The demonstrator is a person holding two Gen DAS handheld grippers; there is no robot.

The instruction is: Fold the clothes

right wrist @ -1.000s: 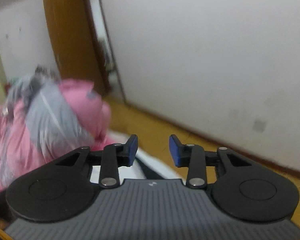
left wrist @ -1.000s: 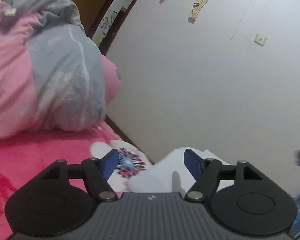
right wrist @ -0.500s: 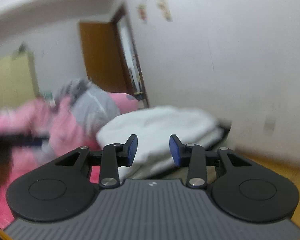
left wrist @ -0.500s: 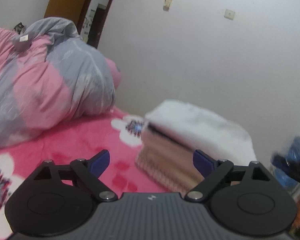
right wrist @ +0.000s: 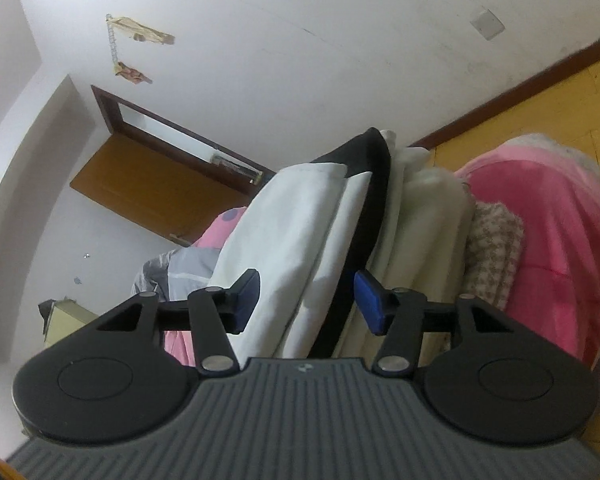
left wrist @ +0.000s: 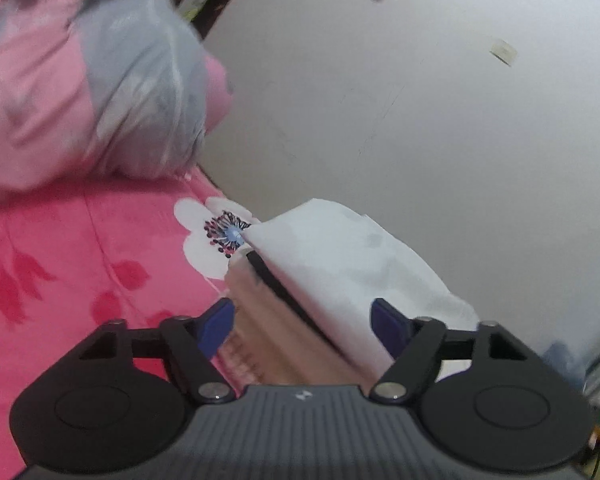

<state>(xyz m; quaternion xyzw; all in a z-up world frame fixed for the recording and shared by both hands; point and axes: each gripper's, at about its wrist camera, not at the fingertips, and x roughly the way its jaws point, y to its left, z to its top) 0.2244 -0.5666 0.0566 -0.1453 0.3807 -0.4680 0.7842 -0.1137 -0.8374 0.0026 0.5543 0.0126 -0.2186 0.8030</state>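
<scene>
A stack of folded clothes lies at the edge of a pink flowered bed [left wrist: 60,248]. On top is a white garment [left wrist: 352,256], with a thin black layer and a tan knit piece [left wrist: 276,332] under it. My left gripper [left wrist: 304,320] is open, its blue fingers astride the near corner of the stack. The right wrist view is rolled sideways: the same white garment [right wrist: 284,240], a black layer [right wrist: 364,216], cream folds [right wrist: 424,236] and a checked knit [right wrist: 496,248] stand as bands. My right gripper [right wrist: 312,300] is open, its fingers around the white and black layers.
A bundled pink and grey quilt [left wrist: 92,80] lies at the far end of the bed. A white wall [left wrist: 420,100] runs close behind the stack. A brown door [right wrist: 152,188] and yellow wooden floor [right wrist: 548,108] show in the right wrist view.
Both grippers have moved in on the stack of folded clothes. The right gripper has rolled onto its side and opened wider; the left one has dropped closer and its fingers have narrowed somewhat.
</scene>
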